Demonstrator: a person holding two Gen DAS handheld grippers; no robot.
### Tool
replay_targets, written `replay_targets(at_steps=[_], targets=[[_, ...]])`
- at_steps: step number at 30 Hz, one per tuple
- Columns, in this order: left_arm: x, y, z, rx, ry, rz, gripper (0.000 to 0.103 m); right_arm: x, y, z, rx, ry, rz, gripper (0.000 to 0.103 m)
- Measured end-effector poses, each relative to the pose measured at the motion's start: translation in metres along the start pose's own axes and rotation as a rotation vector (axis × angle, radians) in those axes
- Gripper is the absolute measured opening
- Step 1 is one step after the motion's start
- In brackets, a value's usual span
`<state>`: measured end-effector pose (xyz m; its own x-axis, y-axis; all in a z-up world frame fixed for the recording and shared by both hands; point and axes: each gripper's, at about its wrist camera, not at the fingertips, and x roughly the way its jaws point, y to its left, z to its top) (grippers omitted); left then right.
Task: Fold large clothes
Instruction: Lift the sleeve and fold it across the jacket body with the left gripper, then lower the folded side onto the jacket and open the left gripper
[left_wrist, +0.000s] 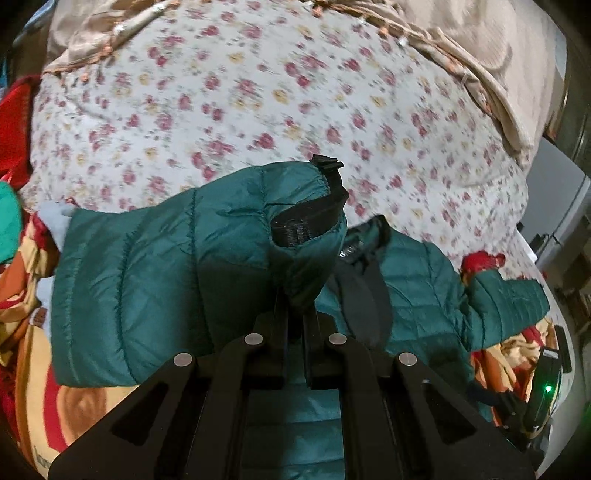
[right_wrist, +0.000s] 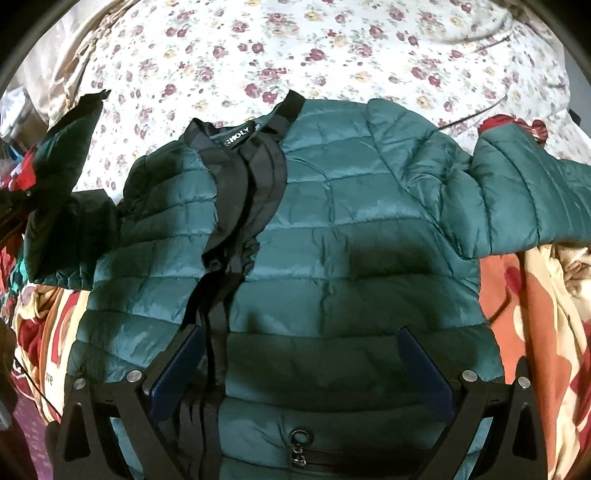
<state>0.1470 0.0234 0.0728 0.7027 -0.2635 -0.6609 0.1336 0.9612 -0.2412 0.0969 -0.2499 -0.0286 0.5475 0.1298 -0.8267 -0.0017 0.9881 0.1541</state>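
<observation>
A teal quilted puffer jacket (right_wrist: 332, 229) lies front-up across the middle of the right wrist view, on a floral bedsheet (right_wrist: 288, 48) that fills the upper part of that frame; its black-trimmed collar (right_wrist: 236, 136) sits just left of centre near the top edge of the garment, and a black zipper placket (right_wrist: 221, 288) runs down from it toward the bottom of the frame.

The left gripper (left_wrist: 295, 258) has its jaws drawn together, clamped on the jacket's sleeve (left_wrist: 155, 266); the cuff end bunches over the black fingers at the centre of the left wrist view, one fingertip (left_wrist: 327, 162) poking out above the fabric; the sleeve hangs lifted, spreading toward the left of that frame, apart from the sheet behind it. In the right wrist view the same sleeve shows at the left edge, raised and dark.

The right gripper (right_wrist: 299, 354) stands with its jaws wide apart over the lower body of the jacket, its blue pads (right_wrist: 181, 369) either side of the quilting and the left one just beside the zipper; whether they touch the fabric I cannot tell.

The other sleeve (right_wrist: 517, 206) stretches flat toward the right edge, its cuff near a red cloth (right_wrist: 517, 125). An orange patterned blanket (right_wrist: 535, 314) borders the jacket at lower right and lower left; beige fabric (left_wrist: 480, 55) rims the sheet at the upper right of the left wrist view. The sheet above the collar lies bare.
</observation>
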Motion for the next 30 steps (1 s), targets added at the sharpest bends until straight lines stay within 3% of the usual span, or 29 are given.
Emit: replay_targets(at_steps=[18,30], targets=[[0.08,-0.071,-0.038,0.088,0.152,-0.024,0.005,-0.005,-0.035,-0.003,0.048,-0.011,-0.043,0.103],[0.122,-0.085,-0.065,0.126,0.237,0.014,0.005,0.0,-0.061,-0.007,0.099,0.002,-0.044,0.103]])
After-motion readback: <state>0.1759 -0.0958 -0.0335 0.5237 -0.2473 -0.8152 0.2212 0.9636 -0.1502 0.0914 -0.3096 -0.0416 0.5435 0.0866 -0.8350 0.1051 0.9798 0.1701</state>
